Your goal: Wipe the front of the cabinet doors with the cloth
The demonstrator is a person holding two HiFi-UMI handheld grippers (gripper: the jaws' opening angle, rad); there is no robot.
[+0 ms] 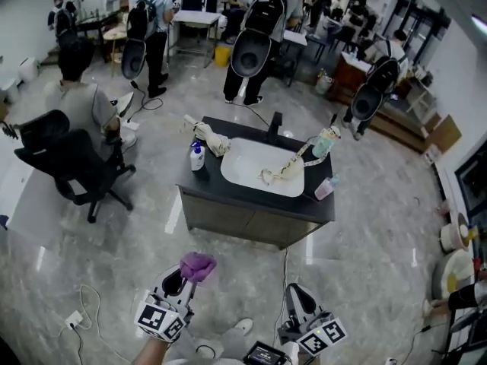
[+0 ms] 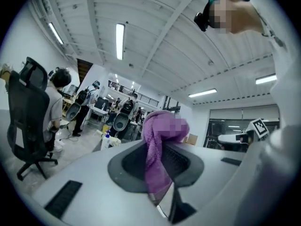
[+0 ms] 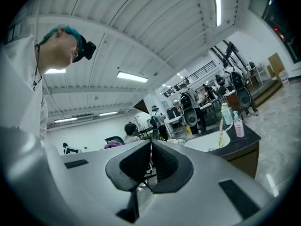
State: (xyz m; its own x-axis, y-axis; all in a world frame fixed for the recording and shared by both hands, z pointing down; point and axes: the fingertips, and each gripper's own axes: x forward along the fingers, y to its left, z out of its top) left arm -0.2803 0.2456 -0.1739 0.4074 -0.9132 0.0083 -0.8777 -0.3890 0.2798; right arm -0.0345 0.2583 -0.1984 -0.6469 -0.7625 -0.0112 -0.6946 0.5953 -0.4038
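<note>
The cabinet [image 1: 251, 220] stands well apart from us across the open floor, its plain door fronts facing our way under a dark counter. The wiping has not begun; the step in hand, as we judge it, is the approach. To do it well we should close in squarely, lower the cloth to door height and press a broad fold flat on the panel, not just the bunched tip, then run overlapping strokes from the top edge down.

The left gripper [image 1: 187, 275] has its jaws clamped on the purple cloth [image 1: 198, 265], which stands in a wad above them and trails down between them. It may need regripping so that more fabric is free to meet the door. The right gripper [image 3: 150, 162] has its jaws pressed together with nothing in them.

The white basin [image 1: 247, 166] set in the counter holds a pale, string-like thing – we cannot tell what – running up toward a greenish bottle [image 1: 323, 144]. A blue-topped pump bottle [image 1: 197, 158] and a small pink bottle [image 1: 325, 188] stand beside the basin; their fill is unreadable.
</note>
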